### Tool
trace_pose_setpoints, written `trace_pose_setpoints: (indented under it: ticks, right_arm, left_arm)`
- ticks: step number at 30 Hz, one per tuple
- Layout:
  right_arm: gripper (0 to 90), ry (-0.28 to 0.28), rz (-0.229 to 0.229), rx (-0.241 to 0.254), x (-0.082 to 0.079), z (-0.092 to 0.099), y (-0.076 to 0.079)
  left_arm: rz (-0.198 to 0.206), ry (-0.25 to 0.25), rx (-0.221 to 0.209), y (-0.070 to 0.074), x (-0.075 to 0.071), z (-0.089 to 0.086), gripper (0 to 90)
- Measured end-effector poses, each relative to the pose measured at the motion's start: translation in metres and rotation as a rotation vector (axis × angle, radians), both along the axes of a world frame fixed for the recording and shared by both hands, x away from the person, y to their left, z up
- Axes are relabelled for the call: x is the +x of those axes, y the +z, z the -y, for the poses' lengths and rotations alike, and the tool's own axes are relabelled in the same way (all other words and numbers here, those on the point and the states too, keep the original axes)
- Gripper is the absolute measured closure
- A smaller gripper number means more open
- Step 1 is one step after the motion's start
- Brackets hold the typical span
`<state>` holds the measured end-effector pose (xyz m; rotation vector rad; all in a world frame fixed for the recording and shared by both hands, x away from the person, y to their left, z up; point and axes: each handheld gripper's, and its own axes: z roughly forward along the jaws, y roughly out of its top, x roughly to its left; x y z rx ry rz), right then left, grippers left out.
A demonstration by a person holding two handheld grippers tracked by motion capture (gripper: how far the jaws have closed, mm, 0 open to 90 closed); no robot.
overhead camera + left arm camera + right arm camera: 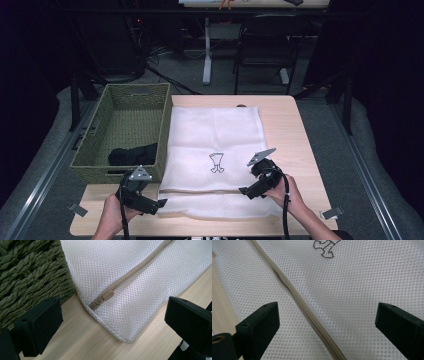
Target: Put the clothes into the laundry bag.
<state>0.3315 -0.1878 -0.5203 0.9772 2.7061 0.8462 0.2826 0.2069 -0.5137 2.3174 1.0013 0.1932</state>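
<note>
A white mesh laundry bag (215,150) lies flat on the wooden table (297,145), with a small dark embroidered figure (216,163) at its middle. Its beige zipper (299,302) runs along the near edge. The zipper pull (102,298) sits at the bag's near left corner. My left gripper (156,204) rests at that corner, open, jaws either side of the pull (113,315) without touching it. My right gripper (246,191) hovers over the bag's near right part, open, jaws spread across the zipper line (328,315).
A green woven basket (125,102) stands left of the bag, holding a black garment (132,154). Bare table runs along the bag's right side. Beyond the table's far edge are a dark chair (265,45) and a desk leg (206,50).
</note>
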Motion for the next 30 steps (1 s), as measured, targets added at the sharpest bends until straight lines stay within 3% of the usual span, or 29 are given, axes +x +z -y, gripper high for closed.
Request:
trace_pose_setpoints:
  ticks: [10,14,19,30]
  right_arm:
    - [6.7,0.050,-0.016,-0.020,0.008,-0.026,-0.006]
    - [10.9,0.079,-0.011,-0.034,0.013,-0.038,-0.010]
    - [14.8,0.101,-0.041,-0.056,0.017,-0.053,-0.019]
    - [34.0,0.139,-0.067,-0.136,0.025,-0.073,-0.036]
  left_arm:
    - [-0.003,-0.008,-0.008,-0.002,0.002,0.001,0.2]
    - [0.000,-0.018,-0.001,-0.003,0.003,0.002,0.2]
    - [-0.001,-0.027,0.007,-0.005,0.003,0.005,0.2]
    - [-0.009,-0.040,0.018,-0.008,0.006,0.007,0.3]
